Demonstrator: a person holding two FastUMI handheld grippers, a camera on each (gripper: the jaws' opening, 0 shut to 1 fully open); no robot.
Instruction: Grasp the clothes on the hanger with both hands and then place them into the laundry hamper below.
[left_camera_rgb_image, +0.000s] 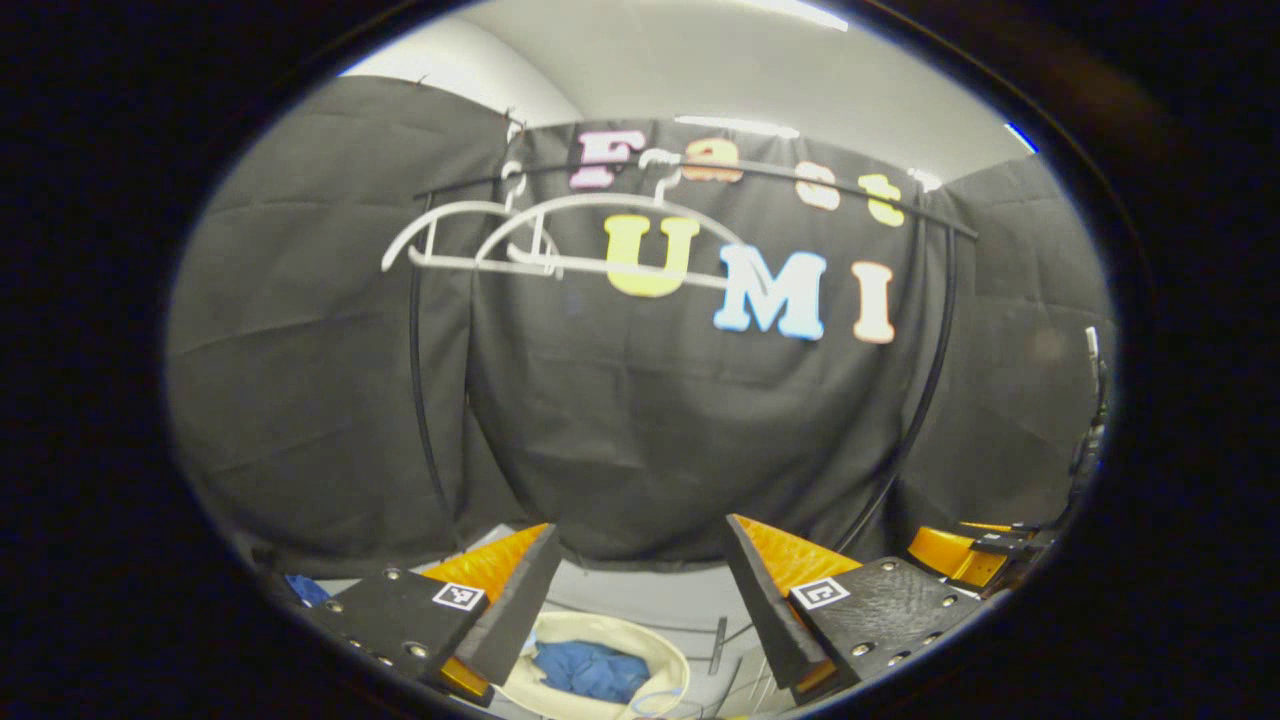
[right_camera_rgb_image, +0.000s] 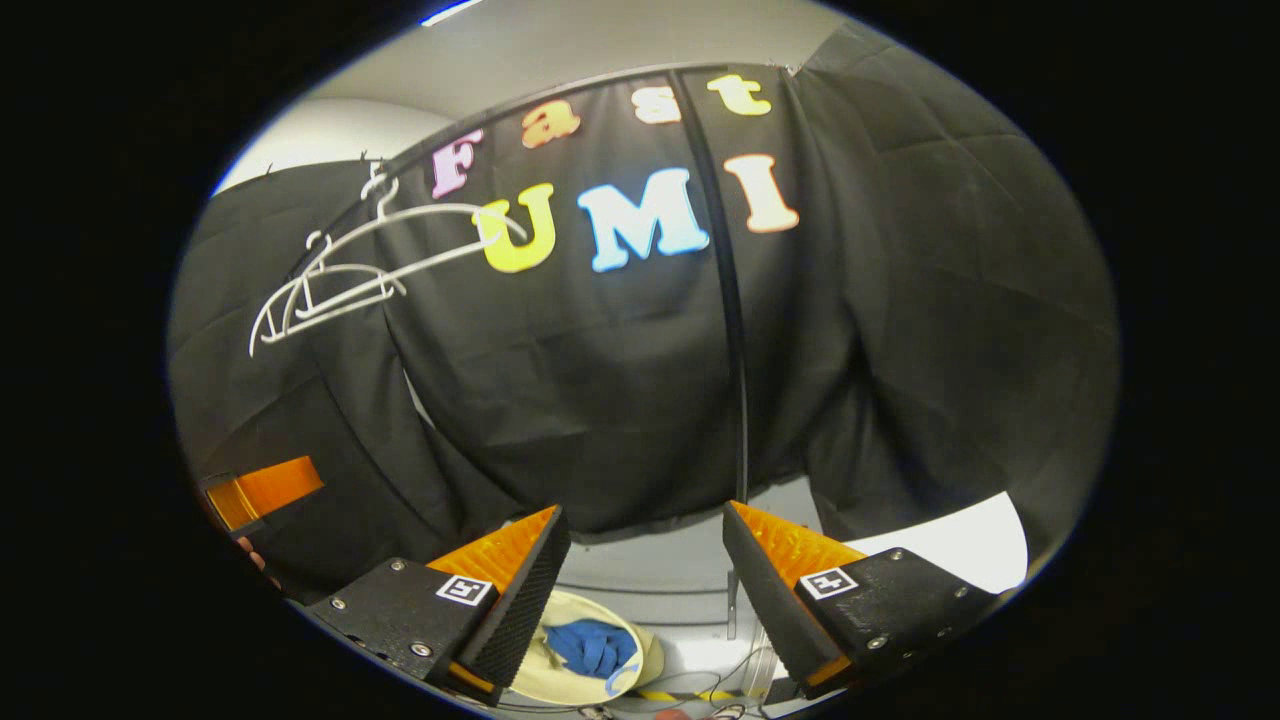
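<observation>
Left gripper view: rail (left_camera_rgb_image: 800, 178) crosses the top of the booth, placed high so that clothes would hang free above the floor.
Hangers: two white hangers (left_camera_rgb_image: 560, 240) hook onto the rail side by side, overlapping; both are bare, their bars carrying nothing.
Hamper: pale round hamper (left_camera_rgb_image: 660, 650) sits on the floor right under the rail, low and between the fingers, so a garment let go from above would fall into it.
Clothes: blue cloth (left_camera_rgb_image: 590, 670) lies crumpled in the hamper, bunched in soft folds, a little to one side of the rim. By my reading the drop is already made.
Left gripper: left gripper (left_camera_rgb_image: 640, 600) is held above the hamper, pointed at the wall; fingers spread wide, nothing between them.
Right gripper: right gripper (right_camera_rgb_image: 645, 590) hangs at a like height over the same hamper (right_camera_rgb_image: 555, 680), fingers likewise apart and holding nothing; the blue cloth (right_camera_rgb_image: 595, 645) shows in the gap below.
Other gripper: the right gripper also shows at the right edge of the left gripper view (left_camera_rgb_image: 975, 555), near and level with the left one.
Cables: thin wires (right_camera_rgb_image: 700, 690) trail on the floor just beside the hamper.
</observation>
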